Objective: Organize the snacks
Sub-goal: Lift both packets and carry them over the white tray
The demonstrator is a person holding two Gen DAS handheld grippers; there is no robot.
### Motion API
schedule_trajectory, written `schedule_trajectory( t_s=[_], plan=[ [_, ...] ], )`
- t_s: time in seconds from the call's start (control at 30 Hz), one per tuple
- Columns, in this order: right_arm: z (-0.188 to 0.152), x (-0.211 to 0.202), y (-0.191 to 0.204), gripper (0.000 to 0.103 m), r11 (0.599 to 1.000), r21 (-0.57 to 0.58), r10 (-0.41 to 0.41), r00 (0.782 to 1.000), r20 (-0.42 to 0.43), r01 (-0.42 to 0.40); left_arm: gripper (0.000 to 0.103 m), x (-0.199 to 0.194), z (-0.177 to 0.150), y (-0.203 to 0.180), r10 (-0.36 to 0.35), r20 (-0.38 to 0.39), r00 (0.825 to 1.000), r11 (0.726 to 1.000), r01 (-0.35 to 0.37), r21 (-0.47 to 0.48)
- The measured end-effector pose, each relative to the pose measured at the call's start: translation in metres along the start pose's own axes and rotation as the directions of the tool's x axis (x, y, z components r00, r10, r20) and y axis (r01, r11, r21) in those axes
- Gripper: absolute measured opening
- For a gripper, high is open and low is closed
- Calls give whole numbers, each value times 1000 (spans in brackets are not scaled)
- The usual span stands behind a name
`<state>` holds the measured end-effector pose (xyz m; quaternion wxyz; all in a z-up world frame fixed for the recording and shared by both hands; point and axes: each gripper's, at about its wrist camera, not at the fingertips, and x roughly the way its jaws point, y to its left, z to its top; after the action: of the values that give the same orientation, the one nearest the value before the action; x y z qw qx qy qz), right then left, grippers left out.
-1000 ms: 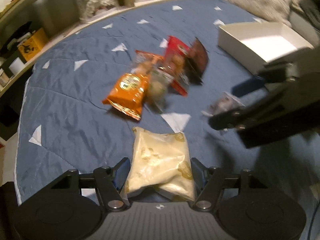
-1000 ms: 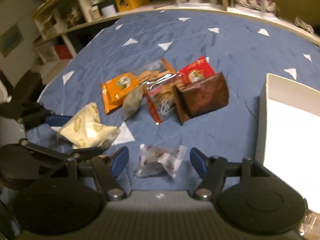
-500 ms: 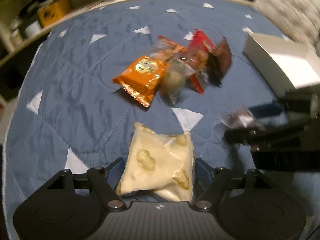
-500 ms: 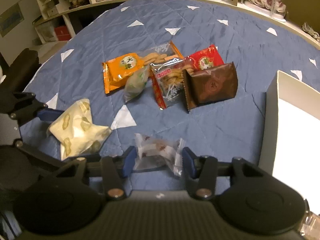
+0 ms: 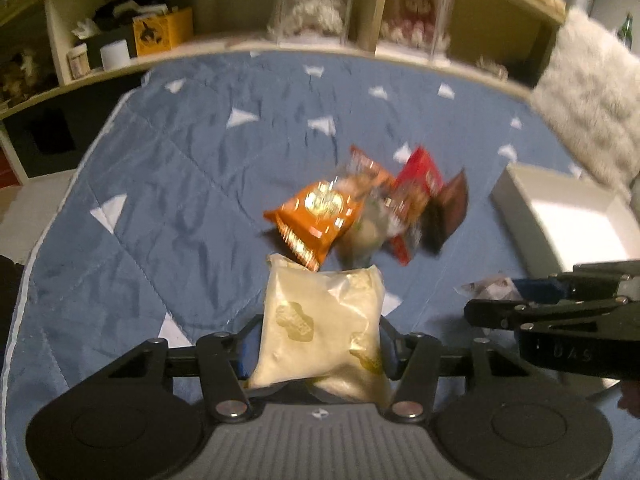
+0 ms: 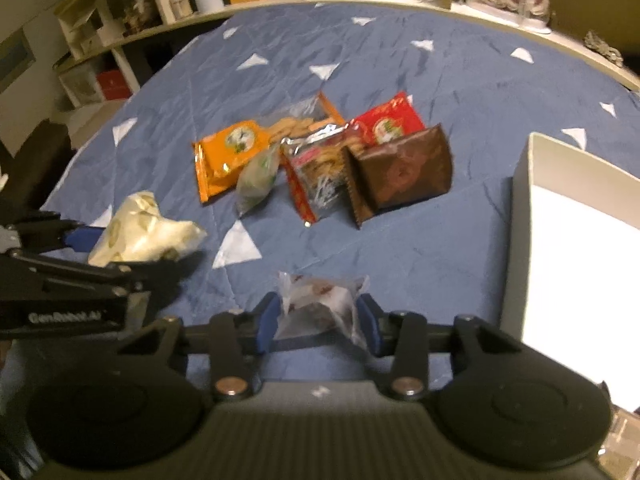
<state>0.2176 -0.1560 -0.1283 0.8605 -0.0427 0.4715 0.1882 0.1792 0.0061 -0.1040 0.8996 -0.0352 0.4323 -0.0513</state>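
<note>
My left gripper (image 5: 318, 354) is shut on a cream peanut packet (image 5: 320, 328) and holds it above the blue quilt; it also shows in the right wrist view (image 6: 140, 232). My right gripper (image 6: 318, 318) is shut on a small clear snack packet (image 6: 320, 304), seen from the left wrist view (image 5: 490, 288) too. A pile of snacks lies mid-quilt: an orange packet (image 6: 230, 152), a green-white packet (image 6: 258, 180), a clear cracker packet (image 6: 320, 172), a red packet (image 6: 386, 124) and a brown packet (image 6: 402, 170). A white box (image 6: 576, 240) stands at the right.
The blue quilt (image 6: 440, 60) with white triangles covers the surface. Wooden shelves (image 5: 120, 40) with a yellow box and jars run along the far edge. A white fluffy cushion (image 5: 588, 88) lies at the far right.
Both grippers have closed on their packets and lifted them off the quilt. The left view has tilted up, showing more of the shelves.
</note>
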Motion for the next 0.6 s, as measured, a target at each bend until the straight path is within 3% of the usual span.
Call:
schedule_trajectory(
  t_s=[0.4,0.6],
  plan=[
    [4,-75,-17,46,998,49,33,987,159,-41,57,-42,14,-33,-79,119,990,995,85,-47],
    [-2,-102,-32,46,997,80,2,979,204,-19,57,-57,22,-59,-102,155,983,993,109,-37]
  ],
)
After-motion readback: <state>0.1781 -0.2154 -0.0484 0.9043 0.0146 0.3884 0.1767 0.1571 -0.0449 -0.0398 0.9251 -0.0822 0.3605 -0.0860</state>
